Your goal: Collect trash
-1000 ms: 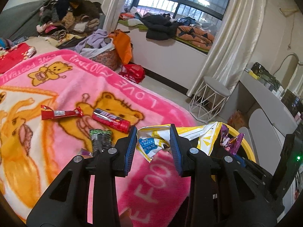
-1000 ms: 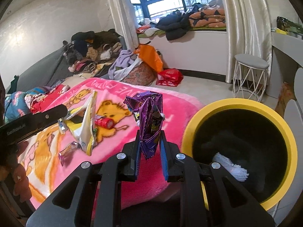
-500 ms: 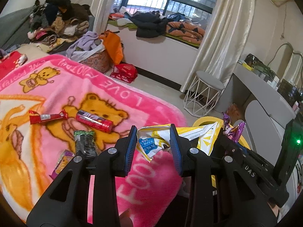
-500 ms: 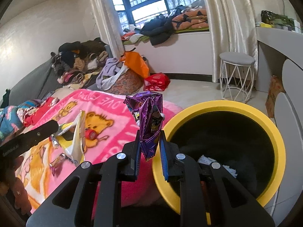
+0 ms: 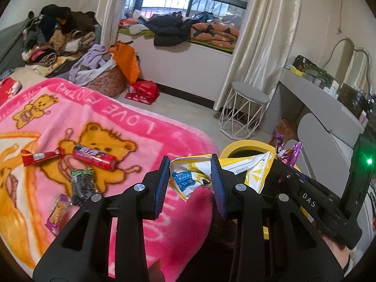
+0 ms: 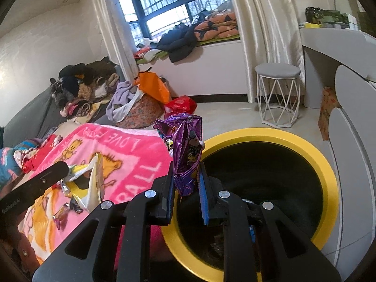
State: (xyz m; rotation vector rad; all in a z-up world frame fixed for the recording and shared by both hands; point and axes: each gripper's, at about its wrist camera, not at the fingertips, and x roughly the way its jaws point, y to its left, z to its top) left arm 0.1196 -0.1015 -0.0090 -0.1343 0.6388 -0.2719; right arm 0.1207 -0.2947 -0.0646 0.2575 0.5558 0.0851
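My left gripper (image 5: pixel 190 176) is shut on a crumpled yellow and white snack bag (image 5: pixel 195 176), held over the pink blanket's edge beside the yellow-rimmed black bin (image 5: pixel 244 144). My right gripper (image 6: pixel 186 183) is shut on a purple foil wrapper (image 6: pixel 185 150), held upright over the near left rim of the bin (image 6: pixel 329 176). The yellow bag also shows in the right wrist view (image 6: pixel 94 183). On the blanket lie a red wrapper (image 5: pixel 41 157), a red tube pack (image 5: pixel 94 157), a dark green wrapper (image 5: pixel 82 183) and a purple packet (image 5: pixel 57 213).
The pink bear blanket (image 5: pixel 117 122) covers the bed. A white wire stool (image 6: pixel 278 94) stands on the floor beyond the bin. A grey desk and chair (image 6: pixel 347 108) are at the right. Clothes piles, an orange bag (image 5: pixel 124 58) and a red bag (image 5: pixel 142 90) lie by the window.
Both grippers have moved right, toward the bin. The purple wrapper has gone from over the blanket to over the bin's rim. The blanket trash has slid left in the left wrist view.
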